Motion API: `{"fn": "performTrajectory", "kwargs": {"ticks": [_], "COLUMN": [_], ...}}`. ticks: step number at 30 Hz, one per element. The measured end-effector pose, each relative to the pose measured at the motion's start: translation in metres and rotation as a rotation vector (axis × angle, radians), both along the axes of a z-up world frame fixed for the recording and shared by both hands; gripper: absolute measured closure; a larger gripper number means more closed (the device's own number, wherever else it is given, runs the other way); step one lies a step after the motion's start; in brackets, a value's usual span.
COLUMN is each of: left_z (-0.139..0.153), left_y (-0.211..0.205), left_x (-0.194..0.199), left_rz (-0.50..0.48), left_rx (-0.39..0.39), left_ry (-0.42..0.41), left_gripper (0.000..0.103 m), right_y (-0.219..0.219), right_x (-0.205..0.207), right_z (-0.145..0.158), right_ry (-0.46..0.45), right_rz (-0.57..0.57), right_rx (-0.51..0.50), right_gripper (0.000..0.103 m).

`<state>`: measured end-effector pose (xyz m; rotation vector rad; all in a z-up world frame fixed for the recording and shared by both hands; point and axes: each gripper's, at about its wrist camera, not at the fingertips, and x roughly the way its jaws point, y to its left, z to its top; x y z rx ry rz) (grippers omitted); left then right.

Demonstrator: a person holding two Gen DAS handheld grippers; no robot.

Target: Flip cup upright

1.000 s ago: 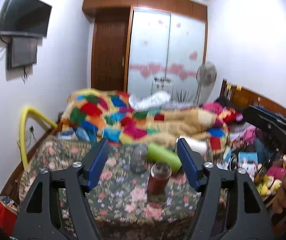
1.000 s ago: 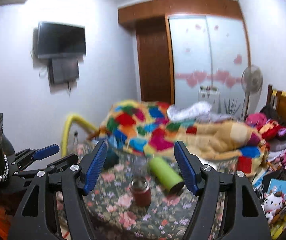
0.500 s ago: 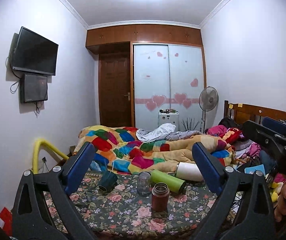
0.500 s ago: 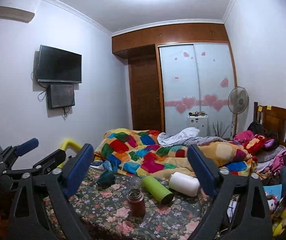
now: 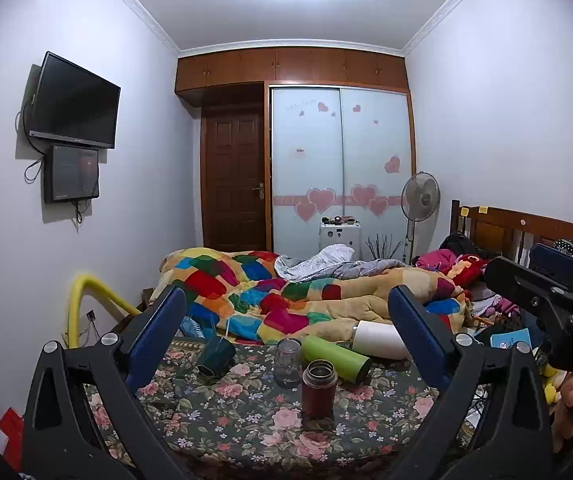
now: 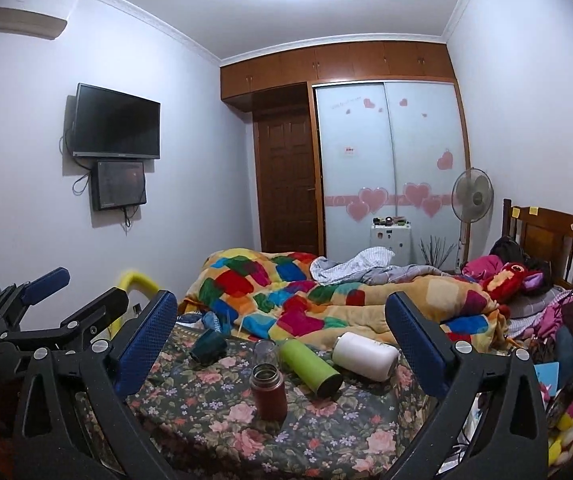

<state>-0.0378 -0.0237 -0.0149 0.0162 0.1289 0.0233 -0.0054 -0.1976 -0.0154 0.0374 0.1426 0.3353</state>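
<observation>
step: approach | left gripper (image 5: 286,312) and right gripper (image 6: 282,312) held wide apart, nothing gripped | green cup (image 5: 336,357) lying just behind red flask (image 5: 318,388) | body to be clamped crosswise, flask avoided

We are holding the left tongs (image 5: 286,332) with jaws spread wide, gripping nothing. We are holding the right tongs (image 6: 282,330) equally wide apart and empty, alongside.

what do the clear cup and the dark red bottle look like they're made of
Clear cup: likely glass, possibly clear plastic; the floral cloth shows through it.
Dark red bottle: probably coated metal, with a bare silvery rim at its open mouth and a matte body.
</observation>
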Motion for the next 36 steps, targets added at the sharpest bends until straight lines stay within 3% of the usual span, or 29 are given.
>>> {"fn": "performTrajectory", "kwargs": {"ticks": [36], "left_z": [-0.006], "left_y": [-0.004], "left_x": [0.011], "left_rz": [-0.015], "left_rx": [-0.034], "left_ry": [0.031], "left_gripper": [0.001], "right_y": [0.001], "right_x": [-0.002], "right_z": [-0.003], "right_ry": [0.022], "right_rz": [0.008], "right_rx": [-0.017], "right_gripper": [0.0]}}
